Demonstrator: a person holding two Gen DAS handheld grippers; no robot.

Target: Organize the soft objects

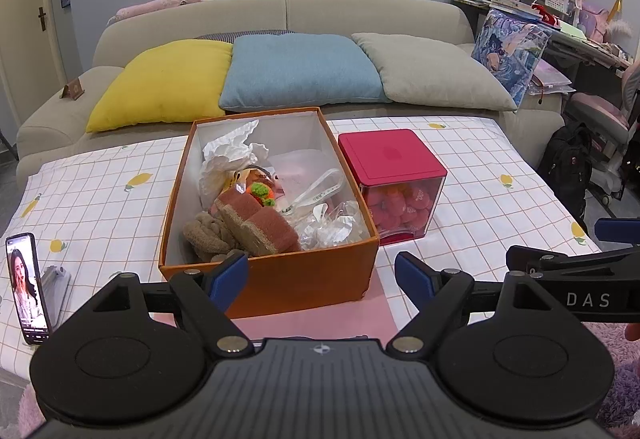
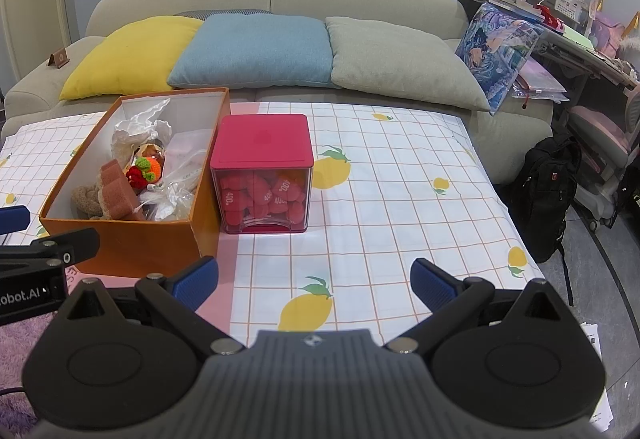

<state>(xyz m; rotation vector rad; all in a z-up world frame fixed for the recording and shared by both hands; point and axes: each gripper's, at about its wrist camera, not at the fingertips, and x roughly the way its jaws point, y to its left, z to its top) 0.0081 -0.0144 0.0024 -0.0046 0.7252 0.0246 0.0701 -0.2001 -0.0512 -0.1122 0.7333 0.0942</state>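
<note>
Orange box (image 1: 276, 279) holds soft toys beside red-lidded cube (image 2: 262, 175); both grippers' fingers (image 1: 230, 279) (image 2: 196, 281) spread wide, empty.

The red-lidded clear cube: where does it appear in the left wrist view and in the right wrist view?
Left wrist view: the red-lidded cube is right of centre, beside the orange box's right wall.
Right wrist view: the cube is left of centre, again right of the orange box.
Shared landmark: the blue cushion on the sofa behind.

Orange box (image 1: 276, 279) near wall hides lower contents; phone (image 1: 28, 287) screen text unreadable.
</note>
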